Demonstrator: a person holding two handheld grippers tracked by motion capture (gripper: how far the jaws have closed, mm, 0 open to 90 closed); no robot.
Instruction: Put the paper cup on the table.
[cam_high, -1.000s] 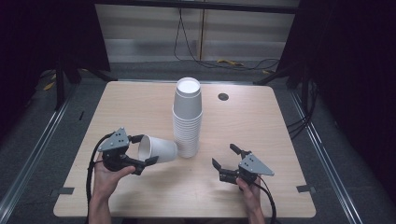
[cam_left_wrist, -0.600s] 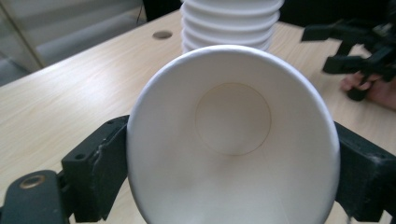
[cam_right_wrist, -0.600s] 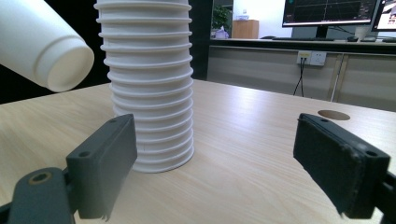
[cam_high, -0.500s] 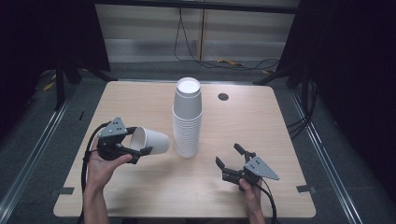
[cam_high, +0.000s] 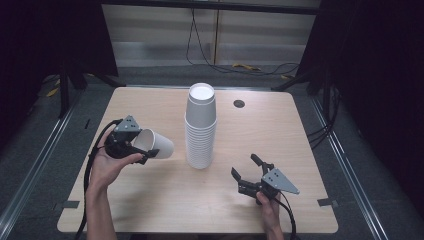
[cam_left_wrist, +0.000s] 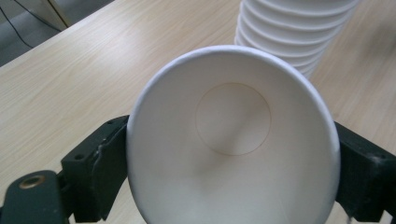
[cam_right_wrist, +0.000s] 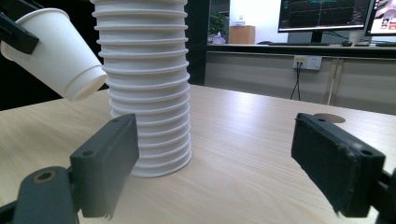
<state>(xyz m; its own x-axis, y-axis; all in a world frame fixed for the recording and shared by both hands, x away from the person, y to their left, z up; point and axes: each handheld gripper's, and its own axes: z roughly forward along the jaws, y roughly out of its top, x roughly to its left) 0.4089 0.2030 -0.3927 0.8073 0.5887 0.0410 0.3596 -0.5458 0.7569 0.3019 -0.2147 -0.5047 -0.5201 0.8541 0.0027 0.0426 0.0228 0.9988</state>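
No lettering, label, brand or number can be read anywhere. The monitor (cam_right_wrist: 322, 14), far beyond and above the right gripper's jaws in the right gripper view, carries chart lines and small print too fine and blurred to make out.

Left hand-held gripper (cam_high: 145, 147) held above the worktop (cam_high: 150, 200) in a raised left hand (cam_high: 107, 165), forearm reaching up from the near edge, its black jaws clamped on either side of a white paper cup (cam_high: 154, 145) lying sideways. Right hand-held gripper (cam_high: 247, 172) sits low near the front edge in the right hand (cam_high: 267, 205), jaws spread wide, nothing between them.
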